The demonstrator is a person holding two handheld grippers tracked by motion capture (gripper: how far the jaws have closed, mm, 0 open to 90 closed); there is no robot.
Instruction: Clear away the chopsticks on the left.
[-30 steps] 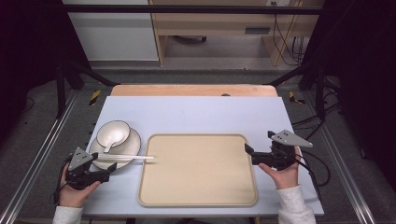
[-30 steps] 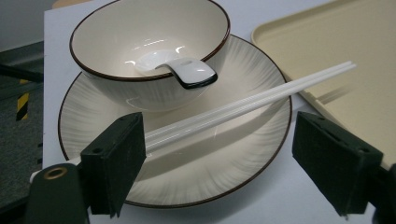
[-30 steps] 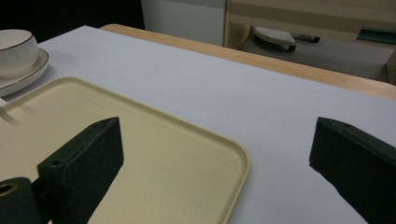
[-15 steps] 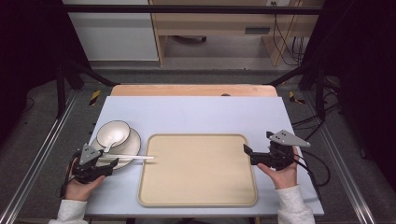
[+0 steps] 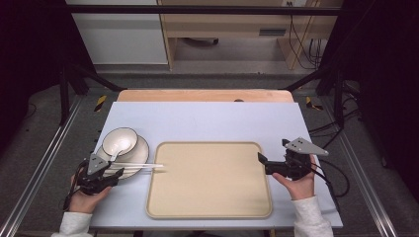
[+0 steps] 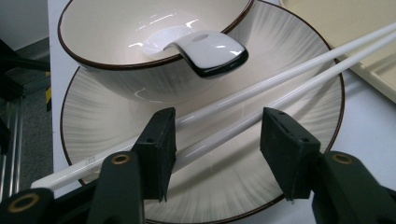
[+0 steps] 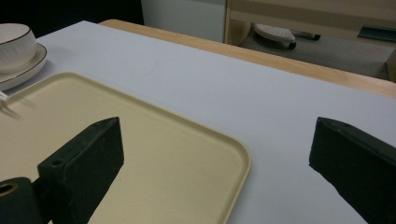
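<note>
Your left hand [image 5: 83, 197] sits at about 8 o'clock on the table, and it holds the left gripper [image 5: 114, 171] low and nearly flat, pointing toward 3 o'clock; its jaws have just been closing, and the two white chopsticks [image 6: 261, 105] lie between them, but the pads do not press on the sticks yet; one stick touches the left pad, and a gap shows beside the right pad; the chopsticks rest across the plate [image 6: 299, 79], with their far tips over the edge of the tan tray [image 5: 210, 180]; the bowl [image 6: 116, 42] stands on the plate at its far side, and a white spoon [image 6: 205, 49] leans over the bowl's rim; the plate is at about 9 o'clock on the table, just beside the tray; your right hand [image 5: 296, 182] is at about 3 o'clock, holding the right gripper [image 5: 260, 163] level and pointing toward 9 o'clock; its jaws are spread wide with nothing in them, over the tray's right edge; the tray lies in the middle of a pale blue table top [image 5: 207, 121], with a wooden strip [image 5: 197, 95] along the far side; past the table you can see a grey floor [image 5: 217, 52], a white cabinet [image 5: 116, 34] and cables [image 5: 301, 34].
</note>
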